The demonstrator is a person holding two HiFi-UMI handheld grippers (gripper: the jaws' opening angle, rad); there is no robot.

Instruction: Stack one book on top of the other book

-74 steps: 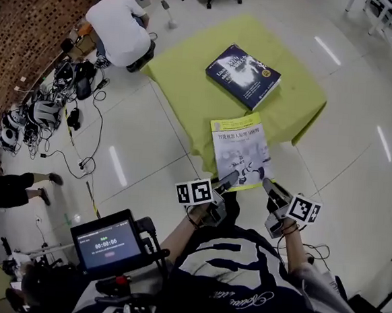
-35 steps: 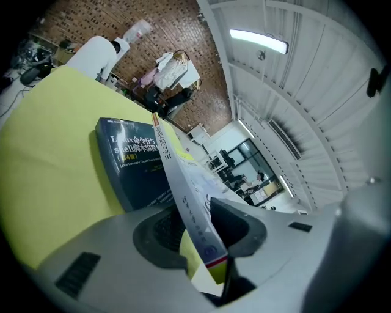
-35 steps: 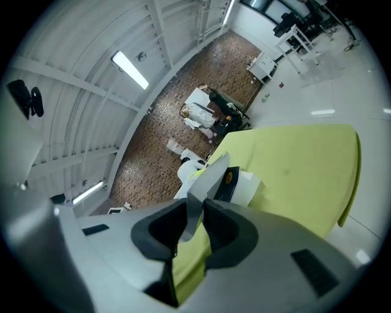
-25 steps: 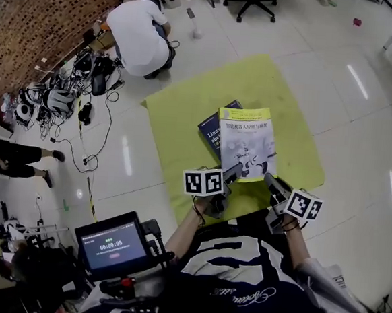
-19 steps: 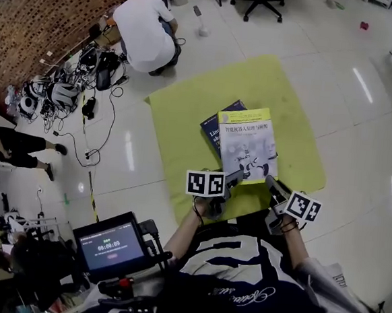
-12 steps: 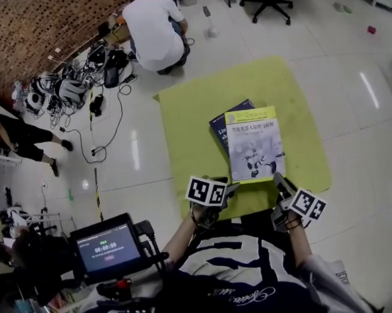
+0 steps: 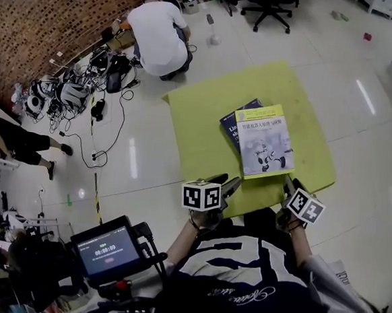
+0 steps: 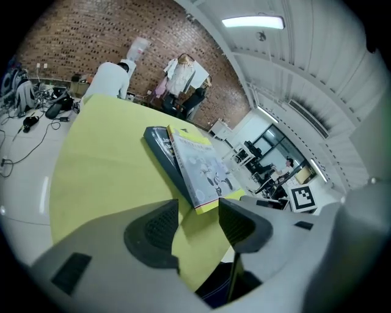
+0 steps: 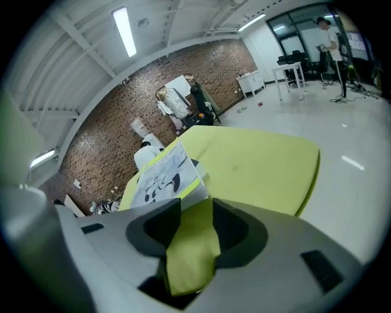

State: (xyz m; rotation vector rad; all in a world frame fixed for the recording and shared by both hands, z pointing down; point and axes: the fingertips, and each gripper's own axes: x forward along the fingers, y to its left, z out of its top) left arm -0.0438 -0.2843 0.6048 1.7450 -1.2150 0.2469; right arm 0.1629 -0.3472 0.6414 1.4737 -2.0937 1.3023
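stack looks done: yellow paperback book point(image 7: 265, 141) atop dark blue thick book point(image 7: 233, 124), just ahead of fingers, long axis running away. right gripper point(image 7: 289, 185) nearer, jaws opening, empty; left gripper point(image 7: 227, 183) wide, empty.

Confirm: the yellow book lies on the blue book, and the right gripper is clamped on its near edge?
Not clamped. The yellow book does lie on the blue book, but the right gripper is opening its jaws, nothing between them; the right gripper view shows it.
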